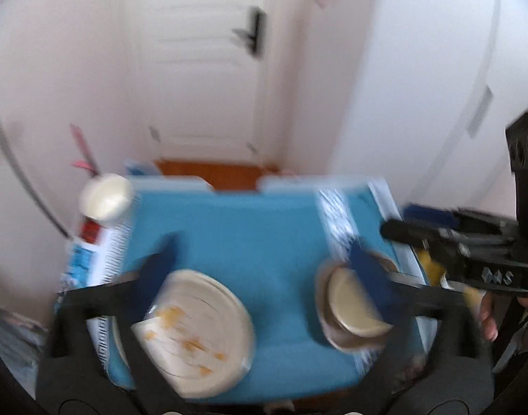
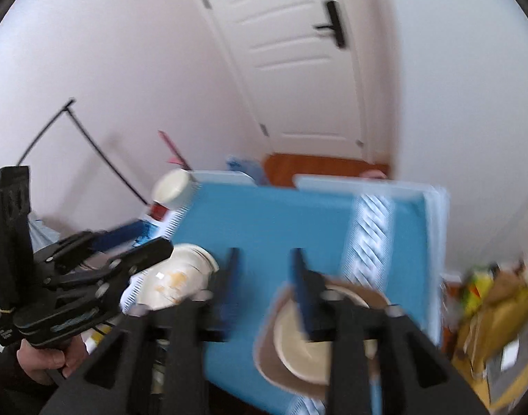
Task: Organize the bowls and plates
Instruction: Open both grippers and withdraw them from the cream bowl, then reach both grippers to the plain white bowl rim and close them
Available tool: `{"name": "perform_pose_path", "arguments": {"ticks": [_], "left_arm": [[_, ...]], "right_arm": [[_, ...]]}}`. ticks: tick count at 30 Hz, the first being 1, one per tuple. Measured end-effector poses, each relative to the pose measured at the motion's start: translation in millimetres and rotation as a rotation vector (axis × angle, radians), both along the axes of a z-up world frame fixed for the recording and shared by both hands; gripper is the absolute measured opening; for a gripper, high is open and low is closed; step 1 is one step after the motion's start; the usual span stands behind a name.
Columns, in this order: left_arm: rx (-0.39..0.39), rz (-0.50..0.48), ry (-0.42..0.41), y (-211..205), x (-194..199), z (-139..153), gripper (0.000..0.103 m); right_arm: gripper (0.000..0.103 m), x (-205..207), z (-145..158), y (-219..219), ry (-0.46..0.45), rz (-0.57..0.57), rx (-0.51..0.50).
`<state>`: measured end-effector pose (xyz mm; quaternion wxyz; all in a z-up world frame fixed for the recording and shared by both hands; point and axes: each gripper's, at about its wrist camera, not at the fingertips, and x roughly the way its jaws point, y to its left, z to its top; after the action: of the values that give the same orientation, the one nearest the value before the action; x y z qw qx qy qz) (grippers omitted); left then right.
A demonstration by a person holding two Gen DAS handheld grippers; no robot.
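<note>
A stack of cream plates with orange food stains lies at the near left of the blue tablecloth; it shows again in the right wrist view. A cream bowl nested in a brown bowl sits at the near right, also in the right wrist view. My left gripper is open above the cloth between the two. My right gripper is open, its right finger over the bowls. Both views are blurred.
A white-lidded container stands at the table's far left corner. A white door and wooden floor lie beyond the table. A yellow bag and clutter sit right of the table.
</note>
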<state>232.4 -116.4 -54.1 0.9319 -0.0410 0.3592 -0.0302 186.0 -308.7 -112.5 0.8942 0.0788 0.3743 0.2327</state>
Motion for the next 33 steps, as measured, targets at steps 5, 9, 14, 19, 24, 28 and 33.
{"name": "perform_pose_path", "arguments": {"ticks": [5, 9, 14, 19, 24, 28, 33], "left_arm": [[-0.024, 0.140, -0.037, 56, -1, 17, 0.103], [-0.101, 0.252, -0.005, 111, 6, 12, 0.103], [-0.187, 0.366, 0.052, 185, 28, -9, 0.103], [-0.313, 0.445, 0.119, 250, 59, -53, 0.103], [-0.397, 0.459, 0.204, 293, 103, -116, 0.091], [-0.449, 0.441, 0.285, 309, 135, -168, 0.066], [-0.487, 0.428, 0.337, 322, 164, -212, 0.047]], "right_arm": [[0.086, 34, 22, 40, -0.039, 0.087, 0.029], [0.102, 72, 32, 82, -0.055, 0.161, 0.039], [0.102, 121, 42, 149, -0.052, 0.260, -0.026], [0.102, 179, 23, 220, 0.027, 0.287, -0.076], [0.102, 239, -37, 281, 0.186, 0.324, -0.125], [0.089, 267, -88, 311, 0.268, 0.335, -0.152], [0.059, 287, -136, 335, 0.357, 0.359, -0.147]]}}
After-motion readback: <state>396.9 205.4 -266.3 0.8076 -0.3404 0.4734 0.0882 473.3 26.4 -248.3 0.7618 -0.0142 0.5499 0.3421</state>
